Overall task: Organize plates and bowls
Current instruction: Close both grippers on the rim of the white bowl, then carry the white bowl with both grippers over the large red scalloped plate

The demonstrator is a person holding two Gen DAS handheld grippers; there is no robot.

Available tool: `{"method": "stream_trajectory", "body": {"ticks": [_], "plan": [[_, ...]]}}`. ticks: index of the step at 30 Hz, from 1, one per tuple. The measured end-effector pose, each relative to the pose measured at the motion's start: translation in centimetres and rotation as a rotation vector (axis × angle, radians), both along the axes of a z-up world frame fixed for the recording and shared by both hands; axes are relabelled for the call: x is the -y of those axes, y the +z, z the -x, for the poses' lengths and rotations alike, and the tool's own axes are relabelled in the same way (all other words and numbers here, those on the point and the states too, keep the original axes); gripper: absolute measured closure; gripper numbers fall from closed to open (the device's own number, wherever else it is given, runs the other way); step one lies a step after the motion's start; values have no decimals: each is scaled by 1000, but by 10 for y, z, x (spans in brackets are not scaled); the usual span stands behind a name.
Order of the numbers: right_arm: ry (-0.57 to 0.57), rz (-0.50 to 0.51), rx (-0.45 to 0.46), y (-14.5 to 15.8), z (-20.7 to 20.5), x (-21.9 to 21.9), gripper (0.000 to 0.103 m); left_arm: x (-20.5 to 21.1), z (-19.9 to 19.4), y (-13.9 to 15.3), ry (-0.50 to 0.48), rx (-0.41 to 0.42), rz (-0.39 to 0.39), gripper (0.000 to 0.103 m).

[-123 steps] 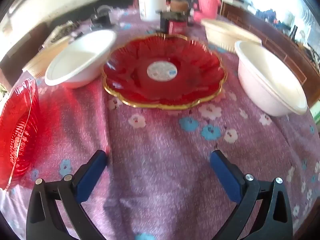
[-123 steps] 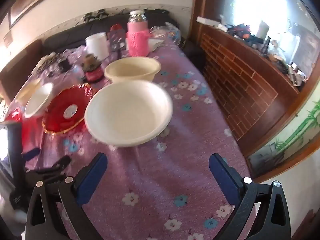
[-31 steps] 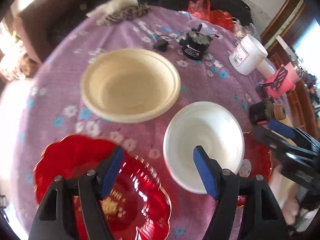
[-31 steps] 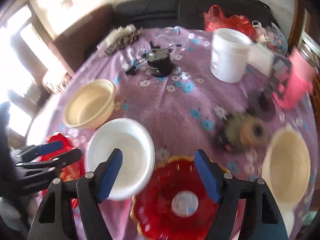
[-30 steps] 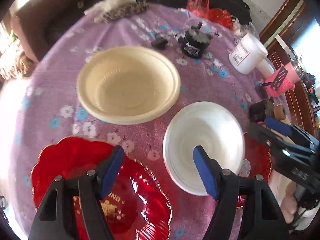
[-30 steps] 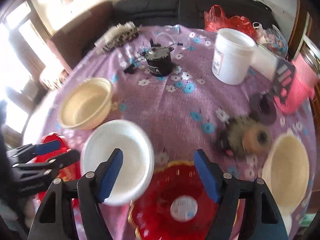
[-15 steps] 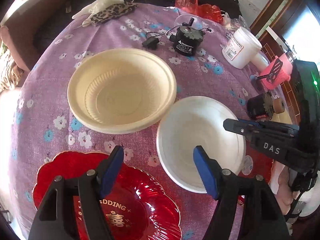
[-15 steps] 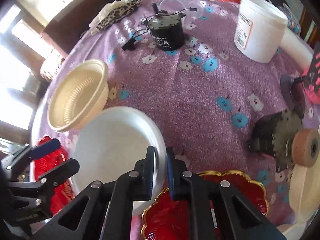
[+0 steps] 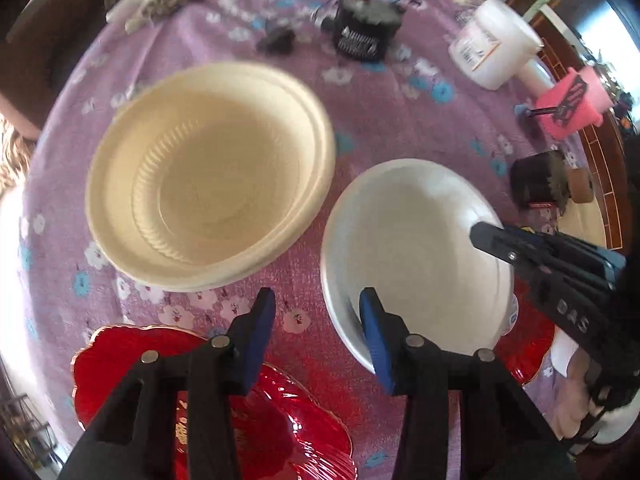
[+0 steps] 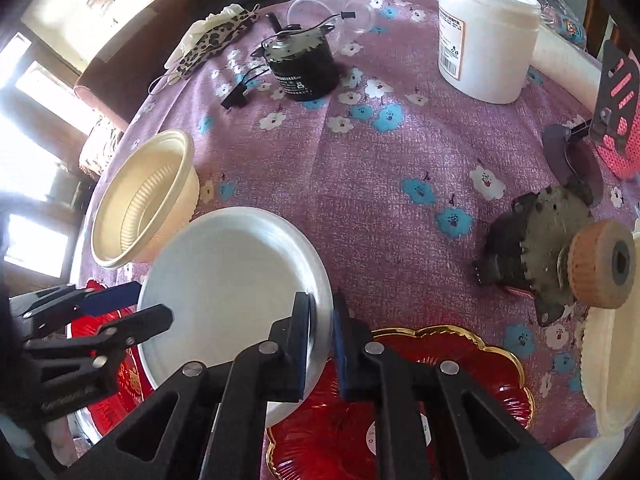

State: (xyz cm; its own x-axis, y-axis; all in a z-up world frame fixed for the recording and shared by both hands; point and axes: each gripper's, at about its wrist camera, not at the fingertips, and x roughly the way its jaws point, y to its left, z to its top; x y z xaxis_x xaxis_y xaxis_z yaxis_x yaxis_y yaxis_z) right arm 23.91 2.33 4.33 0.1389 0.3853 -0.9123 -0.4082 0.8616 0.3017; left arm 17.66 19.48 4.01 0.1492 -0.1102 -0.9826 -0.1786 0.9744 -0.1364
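Right gripper point(image 10: 322, 322) is clamped on the near-right rim of the white bowl point(image 10: 232, 280). Left gripper point(image 9: 316, 320) straddles the bowl's opposite rim, fingers apart, not closed on it. "DAS" is printed on the right gripper's arm. Cream bowl point(image 9: 208, 172) sits far-left of the white bowl. Red plate point(image 9: 248, 420) with gold lettering, unreadable, lies under the left gripper. White jar point(image 10: 484, 32) carries a barcode label.

Right gripper point(image 10: 322, 326): jaws closed on the white bowl's point(image 10: 224, 288) near rim, one finger inside, one outside. Left gripper point(image 9: 316, 320): jaws partly open, straddling the bowl's opposite rim without clamping it.
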Motion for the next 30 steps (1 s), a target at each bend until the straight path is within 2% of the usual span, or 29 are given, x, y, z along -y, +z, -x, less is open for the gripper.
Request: {"method": "stream_trajectory", "body": {"ticks": [4,5,7,9,14,20,25,30], "plan": [[1,0,5,-1,2,1,91,4,-5,-10,0,-4,4,61],[0,-4,6,-1,2,1,91,5,-5,-11,1,-3,3,73],[7,-5,15,0,3,-1,91,8,-4,-13,5,0,55,88],[16,16,44,3,5,-4,91,10,-3,-11,20,20,40,88],[3,-16,65,17,8,-1,91,2,9,3,71,70,82,90],[28,-17,139,47,32,-9,91,2,30,33,106,125,39,90],[62,-23,219,75,68,-17,91,4,65,60,144,192,-23,90],[93,-52,246,92,101,-28,91,-2,109,80,193,250,-92,90]]}}
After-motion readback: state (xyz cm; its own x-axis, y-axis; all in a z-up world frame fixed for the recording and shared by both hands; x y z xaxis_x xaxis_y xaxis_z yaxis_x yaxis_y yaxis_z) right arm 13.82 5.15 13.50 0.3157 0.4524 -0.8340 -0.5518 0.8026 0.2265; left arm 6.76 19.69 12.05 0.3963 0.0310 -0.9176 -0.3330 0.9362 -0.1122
